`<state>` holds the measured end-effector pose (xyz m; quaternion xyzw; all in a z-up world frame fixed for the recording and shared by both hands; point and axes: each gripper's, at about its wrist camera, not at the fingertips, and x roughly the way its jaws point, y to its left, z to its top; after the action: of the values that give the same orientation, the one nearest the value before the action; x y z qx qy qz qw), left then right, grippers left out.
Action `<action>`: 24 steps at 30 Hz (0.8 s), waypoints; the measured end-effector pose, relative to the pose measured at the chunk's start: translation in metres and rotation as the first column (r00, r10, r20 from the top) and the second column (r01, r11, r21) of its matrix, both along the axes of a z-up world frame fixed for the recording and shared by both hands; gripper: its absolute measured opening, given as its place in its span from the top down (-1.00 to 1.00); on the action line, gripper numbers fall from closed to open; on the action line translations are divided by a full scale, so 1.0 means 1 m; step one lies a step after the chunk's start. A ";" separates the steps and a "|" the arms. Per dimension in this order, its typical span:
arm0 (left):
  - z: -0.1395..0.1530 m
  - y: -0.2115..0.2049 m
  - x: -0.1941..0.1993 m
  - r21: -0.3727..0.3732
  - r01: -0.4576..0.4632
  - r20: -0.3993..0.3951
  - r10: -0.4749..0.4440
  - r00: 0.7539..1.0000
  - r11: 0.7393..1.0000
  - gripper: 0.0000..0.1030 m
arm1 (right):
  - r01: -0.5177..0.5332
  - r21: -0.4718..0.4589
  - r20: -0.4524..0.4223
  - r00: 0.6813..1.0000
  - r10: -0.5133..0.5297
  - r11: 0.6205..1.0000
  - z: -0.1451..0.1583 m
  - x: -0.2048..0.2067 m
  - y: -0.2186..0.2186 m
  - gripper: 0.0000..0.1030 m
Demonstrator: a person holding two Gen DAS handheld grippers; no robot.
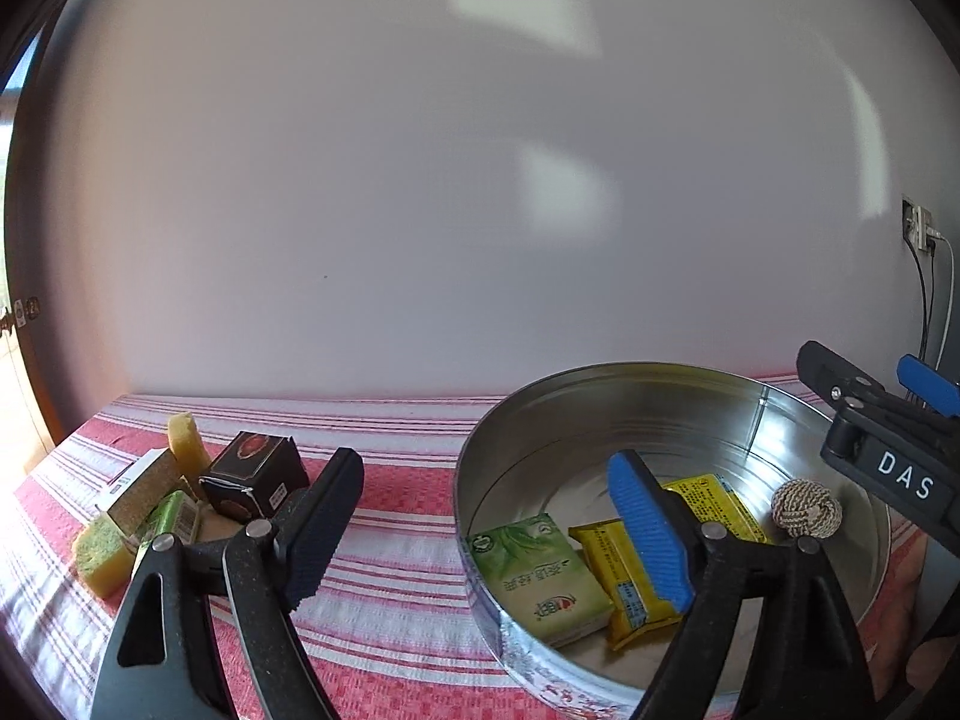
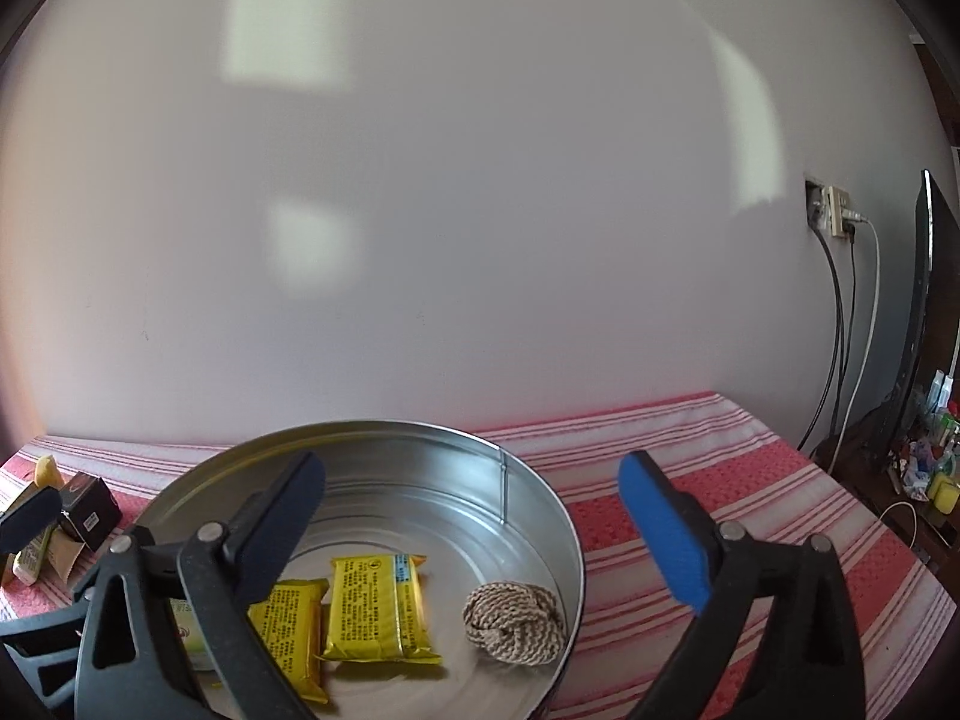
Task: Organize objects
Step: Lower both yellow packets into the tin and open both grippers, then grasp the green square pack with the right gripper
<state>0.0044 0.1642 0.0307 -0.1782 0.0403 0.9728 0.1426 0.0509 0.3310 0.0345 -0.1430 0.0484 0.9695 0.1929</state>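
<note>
A round metal tin (image 1: 648,378) (image 2: 420,438) sits on a red-and-white striped cloth. Inside lie a green tissue pack (image 1: 537,576), two yellow packets (image 2: 378,612) (image 1: 630,582) and a woven rope ball (image 2: 515,624) (image 1: 806,509). My left gripper (image 1: 486,534) is open and empty, its blue finger over the tin's left rim. My right gripper (image 2: 480,534) is open and empty above the tin; it also shows in the left wrist view (image 1: 882,420). Loose items wait at left: a black box (image 1: 255,474), yellow sponges (image 1: 105,552) and a green tube (image 1: 168,525).
A white wall stands right behind the table. A wall socket (image 2: 831,210) with hanging cables (image 2: 840,330) is at the right, with a dark screen (image 2: 924,312) and clutter beyond the table's right edge. A cream box (image 1: 144,486) lies among the loose items.
</note>
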 end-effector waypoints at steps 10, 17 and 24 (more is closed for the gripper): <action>0.000 -0.065 -0.012 0.010 -0.114 -0.026 0.114 0.993 0.993 -0.66 | 0.152 0.014 -0.190 0.971 -0.147 0.988 0.002 0.026 -0.012 -0.95; -0.015 -0.094 -0.030 -0.008 -0.159 -0.012 0.159 0.987 0.987 -0.66 | 0.190 0.001 -0.184 0.965 -0.186 0.982 0.000 0.025 -0.020 -0.96; -0.020 -0.116 -0.023 -0.049 -0.174 -0.034 0.172 0.984 0.984 -0.66 | 0.203 0.019 -0.183 0.963 -0.196 0.979 0.003 0.030 -0.039 -0.96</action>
<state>-0.0188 0.0486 0.0105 -0.1704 0.0520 0.9826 0.0522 0.0805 0.2925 0.0373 -0.0453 0.0615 0.9549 0.2870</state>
